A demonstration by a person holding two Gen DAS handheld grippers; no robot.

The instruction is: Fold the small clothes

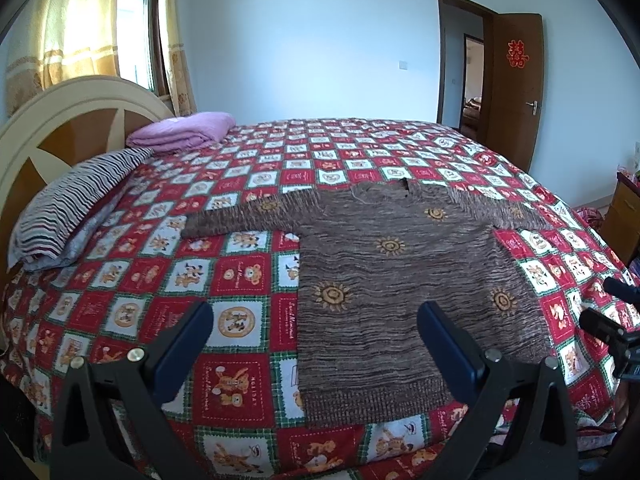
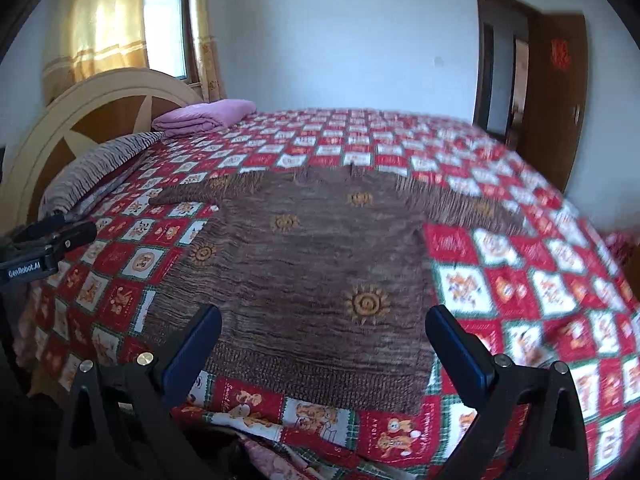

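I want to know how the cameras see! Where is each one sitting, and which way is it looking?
Left wrist: on the open left gripper, at the bed's near edge, facing the sweater and the door; the right gripper shows at the right edge.
Right wrist: on the open right gripper, same edge, facing the sweater; the left gripper shows at the left edge.
Shared: sweater, bedspread, pillow, pink blanket.

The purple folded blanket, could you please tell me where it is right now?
In both wrist views the purple folded blanket lies at the bed's far left corner, against the headboard, just beyond the striped pillow.
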